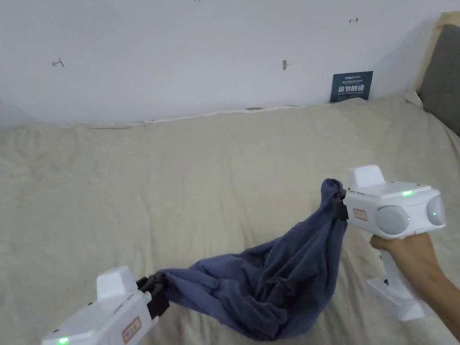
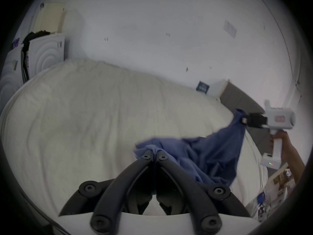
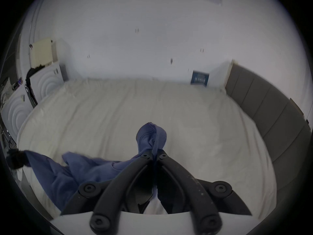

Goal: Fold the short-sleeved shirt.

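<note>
Blue short-sleeved shirt hangs bunched between the two grippers over the beige bed sheet; its lowest folds sag near the front edge of the bed, and whether they touch the sheet cannot be told.

Left side: left gripper sits low at the near edge of the bed. In the left gripper view its jaws are closed together with a pinch of blue fabric clamped between the tips; cloth trails off to the right from there.

Middle: fabric crumpled, deep folds, no flat panel visible. Sleeves and collar not distinguishable.

Right side: right gripper is held higher than the left, gripped by the person's right hand. In the right gripper view its jaws are closed on a rounded, stitched hem of the shirt, a tuft standing up above the tips.

Background: white wall, small dark blue sign against it, grey headboard at far right.
</note>
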A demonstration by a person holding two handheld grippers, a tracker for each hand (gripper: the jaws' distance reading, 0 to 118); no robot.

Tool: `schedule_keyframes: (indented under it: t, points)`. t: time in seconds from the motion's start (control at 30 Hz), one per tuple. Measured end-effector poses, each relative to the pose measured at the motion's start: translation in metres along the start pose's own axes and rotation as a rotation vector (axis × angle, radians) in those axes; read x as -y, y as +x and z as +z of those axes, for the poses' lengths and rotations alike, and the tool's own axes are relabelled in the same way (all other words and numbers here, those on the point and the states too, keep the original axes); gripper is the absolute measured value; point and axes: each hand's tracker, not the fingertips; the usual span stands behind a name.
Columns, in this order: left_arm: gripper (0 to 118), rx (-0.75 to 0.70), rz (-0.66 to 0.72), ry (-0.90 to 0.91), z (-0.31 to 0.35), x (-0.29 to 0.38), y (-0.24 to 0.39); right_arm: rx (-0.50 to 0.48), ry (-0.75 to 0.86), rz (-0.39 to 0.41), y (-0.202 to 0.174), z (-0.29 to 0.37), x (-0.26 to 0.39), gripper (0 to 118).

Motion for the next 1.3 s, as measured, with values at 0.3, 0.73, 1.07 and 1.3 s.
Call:
schedule_keyframes:
  t: [0.3, 0.73, 1.07, 1.3]
  points:
    - [2, -0.152, -0.110, 0.262, 0.022, -0.177, -0.016, -0.004, 0.235, -0.072, 0.032, 0.087, -0.114, 4]
    - [2, -0.298, -0.111, 0.418, -0.006, -0.361, -0.004, 0.077, 0.402, -0.132, 0.034, 0.093, -0.221, 4]
    - [2, -0.387, -0.201, 0.406, -0.064, -0.347, -0.016, 0.085, 0.401, -0.164, 0.030, 0.035, -0.209, 4]
    - [2, -0.394, -0.225, 0.287, -0.091, -0.267, -0.048, 0.089, 0.285, -0.174, 0.030, -0.012, -0.146, 4]
